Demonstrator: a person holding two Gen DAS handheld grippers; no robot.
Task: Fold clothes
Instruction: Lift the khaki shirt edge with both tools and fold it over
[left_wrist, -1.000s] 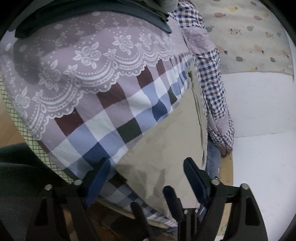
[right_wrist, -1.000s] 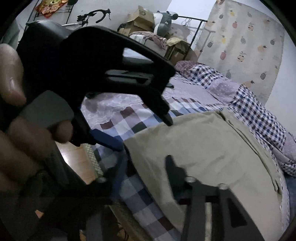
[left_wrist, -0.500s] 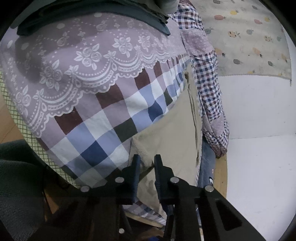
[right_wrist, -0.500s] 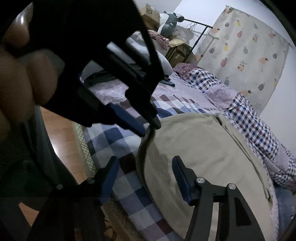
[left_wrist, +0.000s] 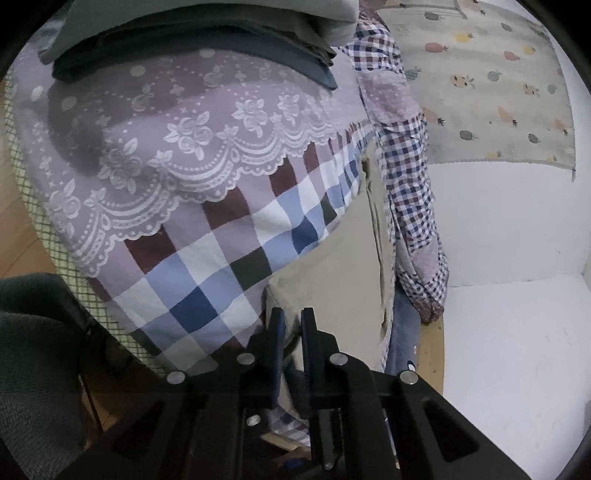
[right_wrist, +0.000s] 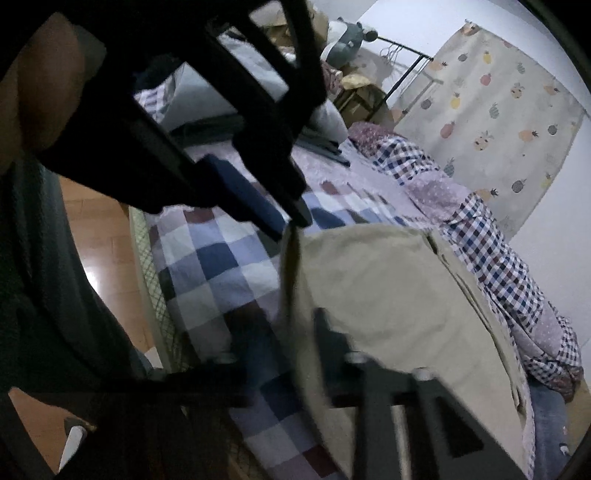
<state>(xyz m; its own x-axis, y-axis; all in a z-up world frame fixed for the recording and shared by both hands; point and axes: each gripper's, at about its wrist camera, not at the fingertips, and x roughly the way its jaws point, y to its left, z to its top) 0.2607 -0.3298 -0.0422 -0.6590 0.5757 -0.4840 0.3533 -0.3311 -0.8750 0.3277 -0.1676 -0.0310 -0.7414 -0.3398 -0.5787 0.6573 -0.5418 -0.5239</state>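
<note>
1. Left gripper (left_wrist: 291, 319): jaws narrow, clamped on one corner of the beige garment (left_wrist: 343, 273) at the near edge of the bed (left_wrist: 192, 302). Seen from the right wrist, the same corner is pinched and raised just above the bed, with a short tail of cloth hanging below the tips.
2. Right gripper (right_wrist: 295, 343): positioned around the garment's raised near edge, low at the near side of the bed. Jaw opening cannot be told; this region is blurred.
3. Confirm a firm right-side grip on that edge, well apart from the left pinch, before any lift.
4. Lift both grips level, so that the hem between them hangs taut and straight.
5. Carry the hem across the bed towards the gingham blanket (left_wrist: 406, 184) and match it to the garment's far edge.
6. Lower slowly; release only once the layers lie flat, with no crease trapped.
7. Rest of the garment: spread flat on the bed, far long edge touching the gingham blanket.
8. Folded dark clothes (left_wrist: 207, 40): stacked at the far end of the bed, well apart from the garment; likely the pile for finished items.
9. Hidden or unclear:
   - garment's bottom end, behind the left gripper body;
   - type of garment, not determinable;
   - blue denim (left_wrist: 402, 343) beyond the bed's far side, mostly covered;
   - hand (right_wrist: 44, 92) on the left gripper, cut off at the frame edge.
</note>
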